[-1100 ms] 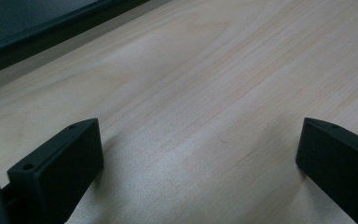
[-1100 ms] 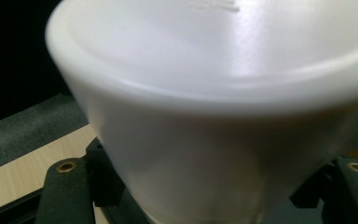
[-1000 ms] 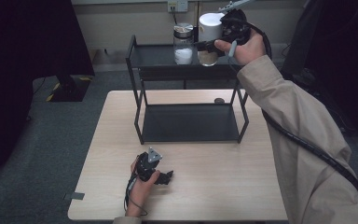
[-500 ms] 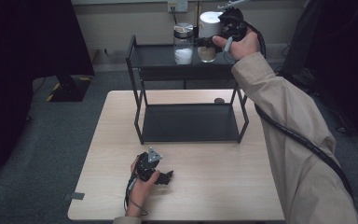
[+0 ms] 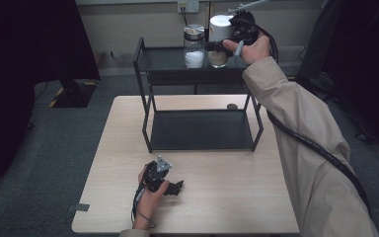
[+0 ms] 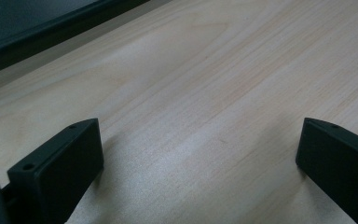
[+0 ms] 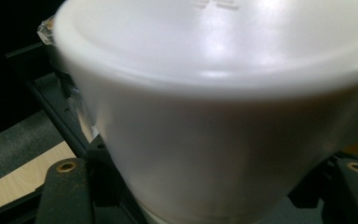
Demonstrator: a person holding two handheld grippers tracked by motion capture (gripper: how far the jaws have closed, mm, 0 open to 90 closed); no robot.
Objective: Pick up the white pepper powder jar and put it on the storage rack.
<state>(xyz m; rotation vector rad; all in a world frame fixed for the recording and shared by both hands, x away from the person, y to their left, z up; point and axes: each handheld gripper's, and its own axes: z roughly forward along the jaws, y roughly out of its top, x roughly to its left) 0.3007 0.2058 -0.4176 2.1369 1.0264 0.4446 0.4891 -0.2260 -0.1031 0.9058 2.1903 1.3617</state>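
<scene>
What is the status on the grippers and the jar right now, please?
Right gripper shut on white-lidded jar, top shelf. Left gripper open on table. Second jar close beside.

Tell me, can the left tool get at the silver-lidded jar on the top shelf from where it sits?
Probably not: the left tool rests low on the table's near edge, and the jar stands high at the rack's far side.

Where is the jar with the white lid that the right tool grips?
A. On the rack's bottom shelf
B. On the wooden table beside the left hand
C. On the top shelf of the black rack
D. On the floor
C: in the high view the jar with the white lid stands on the top shelf of the black rack, beside a second jar, with the right tool closed on it.
</scene>
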